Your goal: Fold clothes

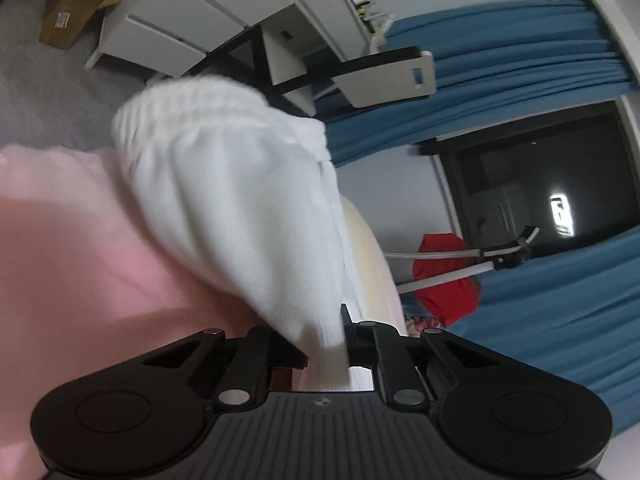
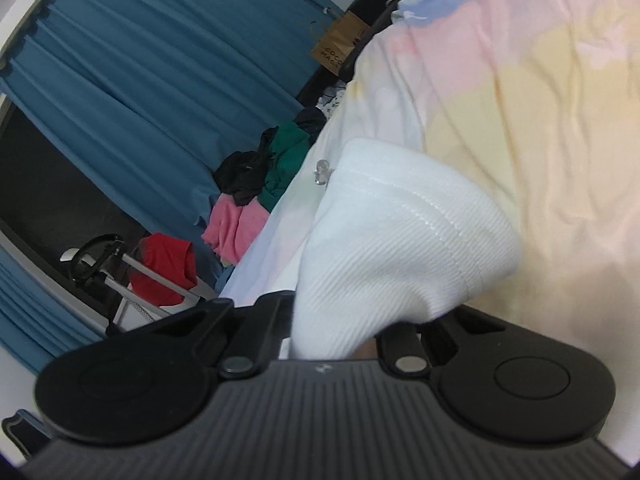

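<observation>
A white garment (image 1: 232,200) with a gathered elastic waistband hangs from my left gripper (image 1: 326,344), which is shut on its fabric above the pink part of the bed sheet (image 1: 72,240). In the right wrist view the same white garment (image 2: 400,240), ribbed, with a stitched hem, is bunched in my right gripper (image 2: 336,340), which is shut on it over the pastel sheet (image 2: 540,120). A clear cord end (image 2: 322,172) pokes out beside it. The fingertips of both grippers are hidden by cloth.
A pile of clothes, pink (image 2: 236,224), green (image 2: 288,156) and black, lies at the bed's edge. A red garment (image 1: 448,276) hangs on a white rack. Blue curtains (image 1: 540,60), a dark window, a chair (image 1: 384,76), white drawers (image 1: 168,20) and cardboard boxes (image 1: 76,4) surround the bed.
</observation>
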Motion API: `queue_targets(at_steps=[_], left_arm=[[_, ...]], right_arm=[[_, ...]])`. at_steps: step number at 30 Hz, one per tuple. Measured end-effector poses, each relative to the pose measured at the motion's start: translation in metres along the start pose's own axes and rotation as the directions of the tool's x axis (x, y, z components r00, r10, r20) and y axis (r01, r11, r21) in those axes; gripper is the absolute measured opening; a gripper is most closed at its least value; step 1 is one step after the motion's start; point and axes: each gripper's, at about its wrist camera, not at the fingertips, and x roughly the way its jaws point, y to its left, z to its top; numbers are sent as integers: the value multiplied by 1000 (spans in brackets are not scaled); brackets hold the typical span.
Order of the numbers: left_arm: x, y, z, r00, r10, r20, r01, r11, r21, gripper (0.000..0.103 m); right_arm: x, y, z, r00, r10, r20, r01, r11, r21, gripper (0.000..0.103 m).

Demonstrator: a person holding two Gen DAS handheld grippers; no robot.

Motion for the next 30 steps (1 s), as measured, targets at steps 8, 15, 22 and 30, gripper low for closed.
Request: queue_targets(at_steps=[8,15,22,30], left_arm=[[-89,-8,-17,998,-9,-61,12,999,41,12],[-127,14,-42,972,171,-162,-155,982,106,17],[-161,-10,-67,948,305,-87,-254,895,367,67],[-168,-80,-163,955,293,-39,-159,621,767,80]], right_arm=[[-59,-41,20,999,-30,-15,32,989,142,12],[-64,-82,24,996,-69,-61,79,981,177,12],[-63,-94,15,989,-114,-93,130,973,191,13],[-87,-67,5,955,-264,-132,291,917,272,72]])
